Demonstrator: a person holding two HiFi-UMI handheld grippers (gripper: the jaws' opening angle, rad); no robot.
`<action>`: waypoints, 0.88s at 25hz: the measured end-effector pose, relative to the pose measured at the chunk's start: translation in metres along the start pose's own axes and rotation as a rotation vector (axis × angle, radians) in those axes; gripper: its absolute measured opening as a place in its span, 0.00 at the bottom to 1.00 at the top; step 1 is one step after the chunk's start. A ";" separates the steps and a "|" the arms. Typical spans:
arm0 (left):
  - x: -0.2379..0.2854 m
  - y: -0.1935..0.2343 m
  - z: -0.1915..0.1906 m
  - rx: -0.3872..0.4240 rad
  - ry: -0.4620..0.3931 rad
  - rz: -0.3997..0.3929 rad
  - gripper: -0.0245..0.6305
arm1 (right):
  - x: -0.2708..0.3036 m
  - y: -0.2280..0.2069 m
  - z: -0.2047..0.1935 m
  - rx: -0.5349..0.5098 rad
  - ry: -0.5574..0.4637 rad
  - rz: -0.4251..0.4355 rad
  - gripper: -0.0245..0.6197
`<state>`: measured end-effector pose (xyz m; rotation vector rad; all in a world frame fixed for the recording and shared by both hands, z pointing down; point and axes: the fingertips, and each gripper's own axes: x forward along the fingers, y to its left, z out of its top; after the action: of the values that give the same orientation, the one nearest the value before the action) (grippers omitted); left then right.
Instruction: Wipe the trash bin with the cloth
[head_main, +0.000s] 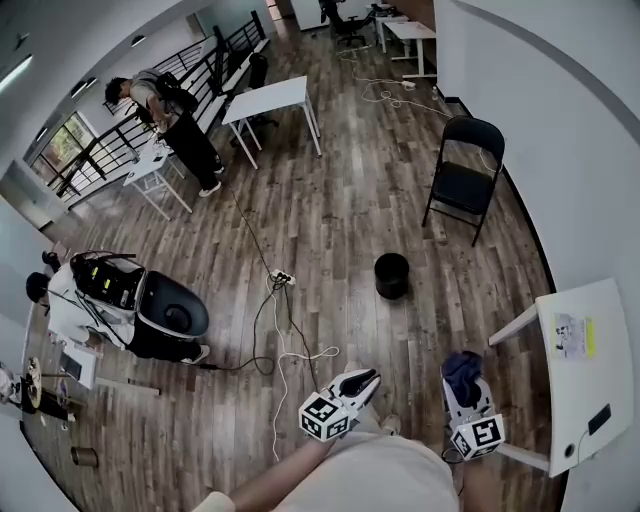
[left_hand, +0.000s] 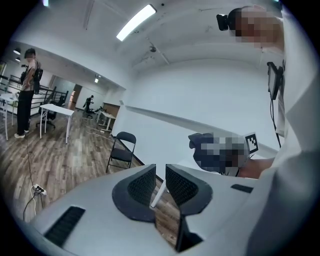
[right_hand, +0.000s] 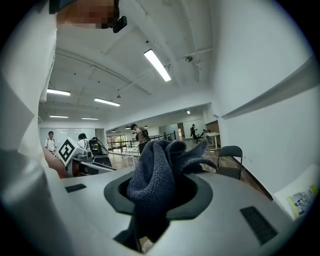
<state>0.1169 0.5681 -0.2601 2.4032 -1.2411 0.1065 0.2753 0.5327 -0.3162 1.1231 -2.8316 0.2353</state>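
Note:
The black trash bin (head_main: 391, 275) stands on the wooden floor, well ahead of both grippers and apart from them. My right gripper (head_main: 463, 378) is shut on a bunched dark blue cloth (head_main: 462, 367), which sticks up between its jaws in the right gripper view (right_hand: 162, 167). My left gripper (head_main: 362, 382) is held beside it at the left. In the left gripper view its jaws (left_hand: 160, 174) stand a narrow gap apart with nothing between them. The bin shows in neither gripper view.
A black folding chair (head_main: 463, 180) stands by the right wall. A white table (head_main: 585, 365) is close at my right. A power strip with cables (head_main: 282, 277) lies left of the bin. Two people, one standing (head_main: 175, 120) and one low down (head_main: 70, 310), are at the left by white tables (head_main: 270, 100).

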 end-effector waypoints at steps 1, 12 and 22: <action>0.001 0.007 0.002 -0.005 0.000 -0.001 0.15 | 0.007 0.000 0.001 -0.002 0.004 -0.001 0.20; 0.054 0.105 0.059 0.012 0.026 -0.083 0.15 | 0.111 -0.029 0.026 0.008 0.002 -0.072 0.20; 0.094 0.209 0.119 0.026 0.026 -0.156 0.15 | 0.222 -0.048 0.057 -0.013 -0.009 -0.133 0.20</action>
<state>-0.0079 0.3419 -0.2723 2.5028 -1.0429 0.1075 0.1453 0.3389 -0.3365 1.3071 -2.7473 0.2024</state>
